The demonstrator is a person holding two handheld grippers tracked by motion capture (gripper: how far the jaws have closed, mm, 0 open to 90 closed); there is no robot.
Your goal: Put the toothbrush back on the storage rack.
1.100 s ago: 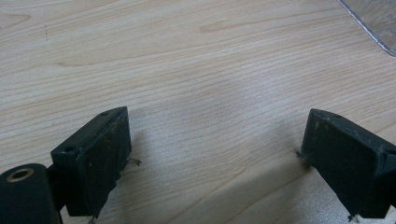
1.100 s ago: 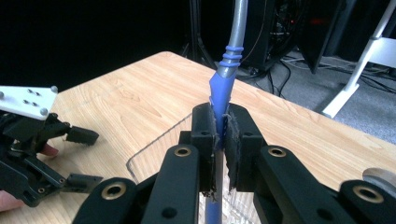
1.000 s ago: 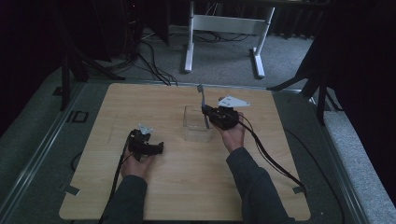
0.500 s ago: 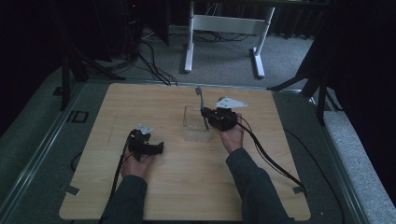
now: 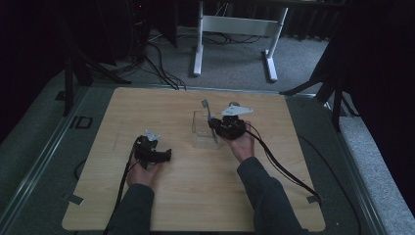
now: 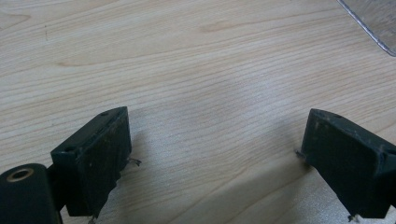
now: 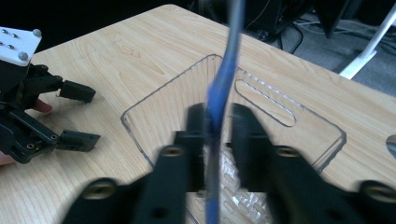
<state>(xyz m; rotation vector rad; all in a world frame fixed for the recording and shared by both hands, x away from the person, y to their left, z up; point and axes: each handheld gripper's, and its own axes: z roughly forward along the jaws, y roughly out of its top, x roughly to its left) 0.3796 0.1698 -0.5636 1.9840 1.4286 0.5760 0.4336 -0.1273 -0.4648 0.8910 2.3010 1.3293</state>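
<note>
right gripper: jaws just opening, toothbrush between them over clear tray
left gripper: we see jaws apart, bare table
blur: toothbrush contact unclear

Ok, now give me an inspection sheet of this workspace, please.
Surface: wooden table, bare, light grain.
Job's things: clear plastic tray flat on the table; blue-handled stick stands up from it.
Clutter: nothing seen.
Grippers: left gripper low over the table, fingers apart, nothing between them. Right gripper fingers have just been opening, the stick between them.
Cables: black cable trails from the right gripper across the table.
Surroundings: grey carpet, white desk frame, floor cables, dark room.
</note>
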